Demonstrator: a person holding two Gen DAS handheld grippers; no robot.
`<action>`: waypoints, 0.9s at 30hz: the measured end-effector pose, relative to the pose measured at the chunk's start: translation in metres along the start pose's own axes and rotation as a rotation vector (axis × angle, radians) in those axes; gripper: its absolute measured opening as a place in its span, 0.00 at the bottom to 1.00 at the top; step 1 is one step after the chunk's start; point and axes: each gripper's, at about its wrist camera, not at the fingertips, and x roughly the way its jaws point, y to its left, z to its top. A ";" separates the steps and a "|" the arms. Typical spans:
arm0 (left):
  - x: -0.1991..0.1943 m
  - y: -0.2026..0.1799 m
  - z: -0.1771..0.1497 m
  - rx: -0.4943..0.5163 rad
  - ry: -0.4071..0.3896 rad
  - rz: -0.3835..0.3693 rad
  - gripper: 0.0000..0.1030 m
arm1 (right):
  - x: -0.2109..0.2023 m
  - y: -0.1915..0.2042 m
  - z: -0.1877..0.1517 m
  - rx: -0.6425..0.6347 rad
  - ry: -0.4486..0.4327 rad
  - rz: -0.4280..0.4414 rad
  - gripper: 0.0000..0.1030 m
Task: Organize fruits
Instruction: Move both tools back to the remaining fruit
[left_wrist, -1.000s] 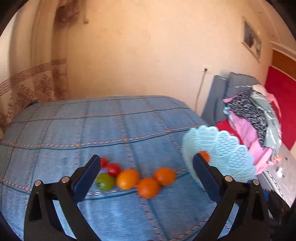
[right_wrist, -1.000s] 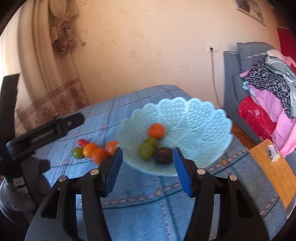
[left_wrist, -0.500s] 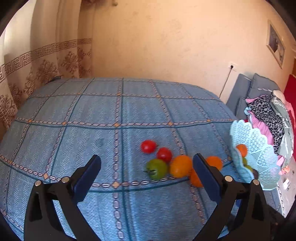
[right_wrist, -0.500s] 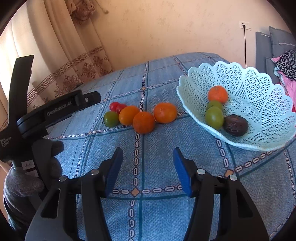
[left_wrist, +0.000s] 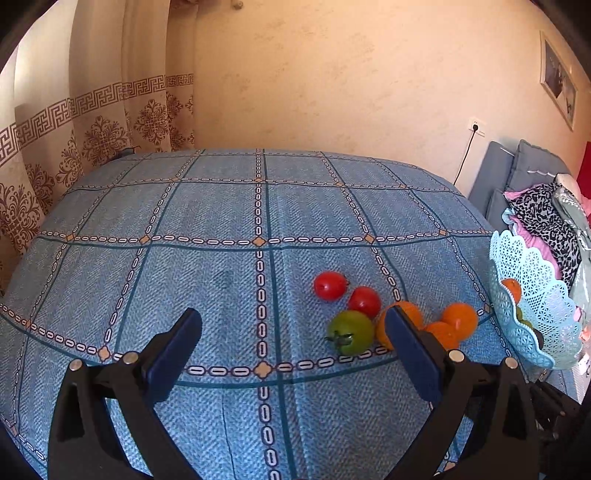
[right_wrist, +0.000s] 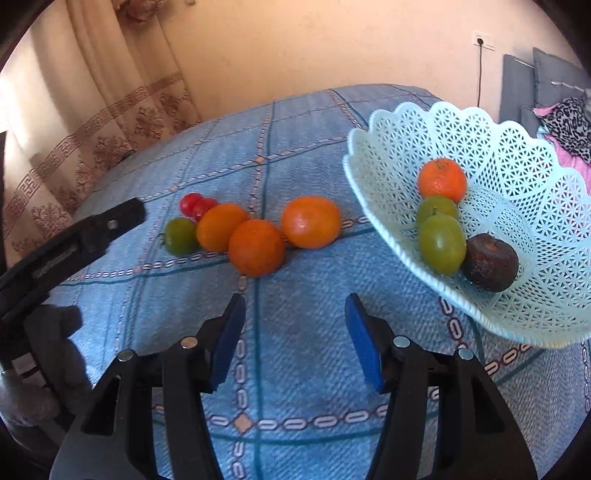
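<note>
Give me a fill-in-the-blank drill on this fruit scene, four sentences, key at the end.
1. The basket holds ____ pieces of fruit.
2. The number of oranges lying on the tablecloth is ____.
3. The green tomato sits beside two ____ tomatoes.
4. Both the left gripper and the right gripper are ____ and hold nothing.

Missing words: four; three; red; open
</note>
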 end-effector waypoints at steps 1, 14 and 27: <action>0.000 0.001 0.000 -0.003 0.002 0.000 0.95 | 0.001 -0.001 0.001 0.000 -0.004 -0.007 0.56; 0.005 0.009 -0.002 -0.017 0.011 0.003 0.95 | 0.016 -0.023 0.024 0.046 -0.020 -0.042 0.56; 0.004 0.021 -0.003 -0.036 0.014 0.003 0.95 | 0.031 0.000 0.033 0.000 -0.042 -0.099 0.56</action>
